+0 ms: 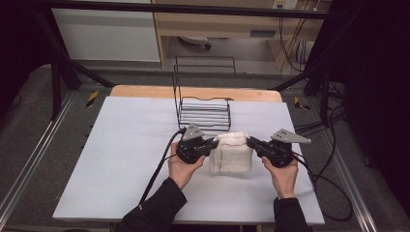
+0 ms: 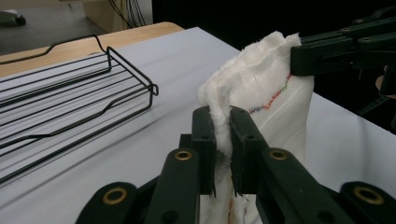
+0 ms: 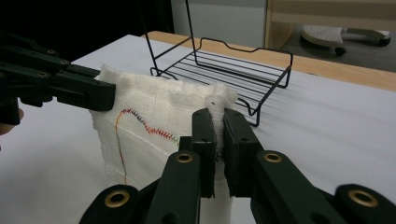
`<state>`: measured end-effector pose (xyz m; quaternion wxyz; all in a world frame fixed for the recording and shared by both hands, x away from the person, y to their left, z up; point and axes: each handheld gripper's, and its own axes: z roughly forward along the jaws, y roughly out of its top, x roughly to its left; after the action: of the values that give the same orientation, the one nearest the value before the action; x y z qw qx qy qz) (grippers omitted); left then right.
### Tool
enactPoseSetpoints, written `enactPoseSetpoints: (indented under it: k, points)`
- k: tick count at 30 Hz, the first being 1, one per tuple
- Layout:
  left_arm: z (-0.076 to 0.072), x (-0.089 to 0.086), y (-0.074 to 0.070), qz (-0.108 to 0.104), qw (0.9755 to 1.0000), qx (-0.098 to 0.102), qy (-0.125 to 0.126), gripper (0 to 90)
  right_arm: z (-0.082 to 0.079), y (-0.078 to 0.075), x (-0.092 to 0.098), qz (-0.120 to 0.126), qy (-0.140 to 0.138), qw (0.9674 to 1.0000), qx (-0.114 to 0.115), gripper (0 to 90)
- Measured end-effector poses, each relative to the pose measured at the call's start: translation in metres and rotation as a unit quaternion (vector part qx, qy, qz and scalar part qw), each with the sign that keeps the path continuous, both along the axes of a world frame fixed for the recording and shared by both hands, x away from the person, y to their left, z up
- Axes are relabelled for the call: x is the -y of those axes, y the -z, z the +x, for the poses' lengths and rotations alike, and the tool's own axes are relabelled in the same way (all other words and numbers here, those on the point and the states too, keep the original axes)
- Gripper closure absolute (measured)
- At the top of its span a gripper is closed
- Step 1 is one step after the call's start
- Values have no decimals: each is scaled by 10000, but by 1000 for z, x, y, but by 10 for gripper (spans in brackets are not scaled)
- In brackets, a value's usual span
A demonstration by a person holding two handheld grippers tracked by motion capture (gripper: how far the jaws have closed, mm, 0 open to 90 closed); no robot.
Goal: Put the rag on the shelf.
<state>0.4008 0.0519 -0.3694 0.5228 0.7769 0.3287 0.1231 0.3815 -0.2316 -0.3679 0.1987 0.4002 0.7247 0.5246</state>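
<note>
A folded white cloth (image 1: 232, 153) with coloured stitching hangs just above the white table, held up by its top edge between both grippers. My left gripper (image 1: 211, 143) is shut on the cloth's left top corner (image 2: 223, 122). My right gripper (image 1: 251, 141) is shut on the right top corner (image 3: 217, 112). In the left gripper view the cloth (image 2: 266, 84) stretches to the other gripper's jaws at the upper right. In the right gripper view the cloth (image 3: 149, 116) spans left to the other gripper, with a red and green zigzag seam showing.
A black wire rack (image 1: 205, 108) stands just behind the cloth at the table's middle back, also seen as the rack (image 2: 70, 93) and the rack (image 3: 229, 65). The white table top (image 1: 121, 159) ends in a wooden strip at the far edge. Cables trail from both grippers.
</note>
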Motion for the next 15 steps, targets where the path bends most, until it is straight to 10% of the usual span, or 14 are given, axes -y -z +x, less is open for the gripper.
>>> enactPoseSetpoints:
  k: [15]
  points:
    - [-5,-9,-23,-155,9993,340,-30,819,-9,-20,-7,121,53,9991,414,841]
